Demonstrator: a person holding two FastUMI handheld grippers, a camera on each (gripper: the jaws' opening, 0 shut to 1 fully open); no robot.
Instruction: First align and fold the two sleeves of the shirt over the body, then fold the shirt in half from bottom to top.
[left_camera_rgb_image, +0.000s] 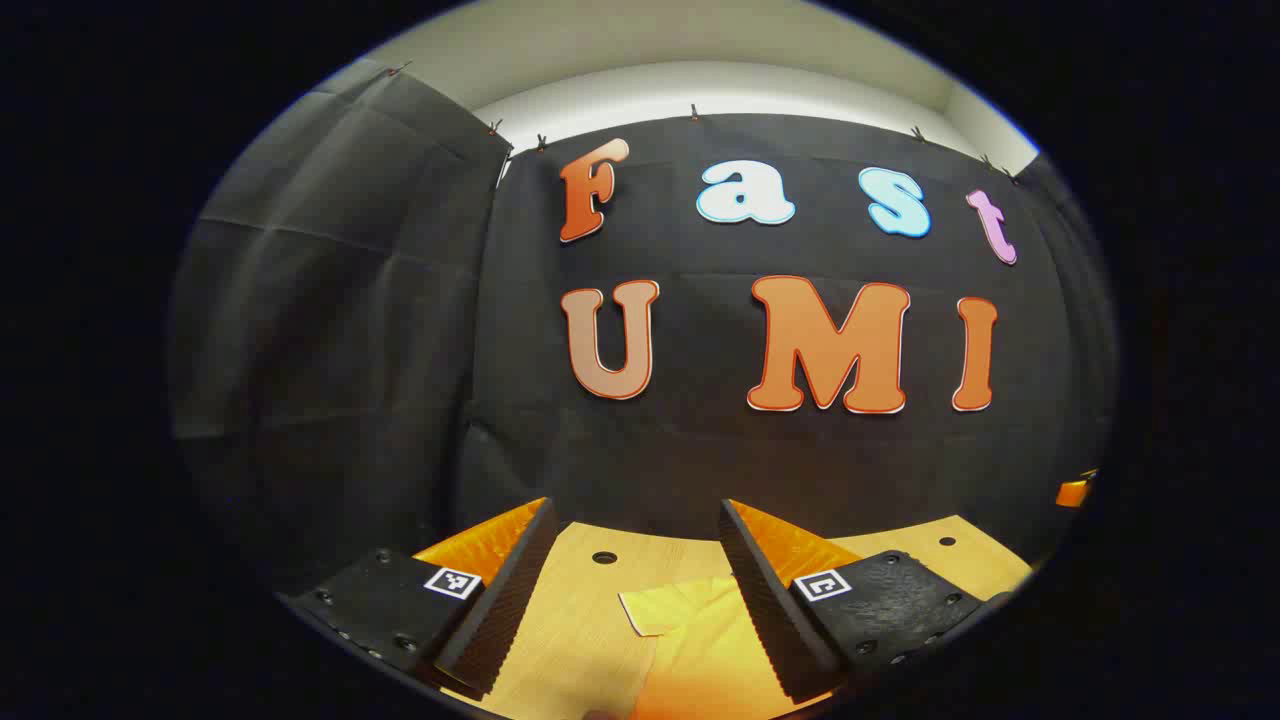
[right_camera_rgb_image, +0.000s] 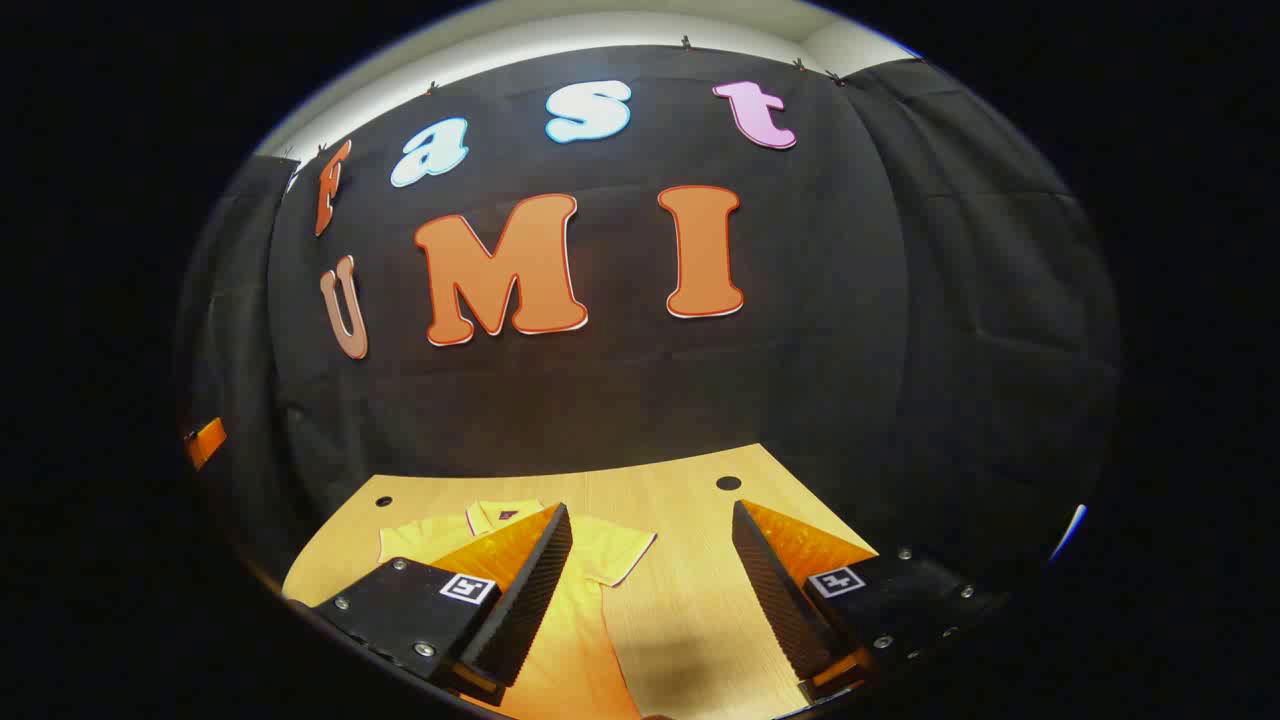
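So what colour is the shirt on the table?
Yellow shirt, collar showing; clearest in the right gripper view.

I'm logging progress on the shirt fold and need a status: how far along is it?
Nothing looks done yet. The yellow shirt lies flat on the wooden table, collar away from the grippers, and the sleeve seen in the right gripper view is spread out, unfolded. Nothing is in hand: the left gripper and right gripper both hang open above the shirt. Both sleeve folds and the bottom-to-top fold remain.

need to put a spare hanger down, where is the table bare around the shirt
Bare wood lies on the table between the shirt's short sleeve and the table's edge by the dark wall, and behind the collar. In the left gripper view, wood beside the sleeve is free. The shirt covers the middle.
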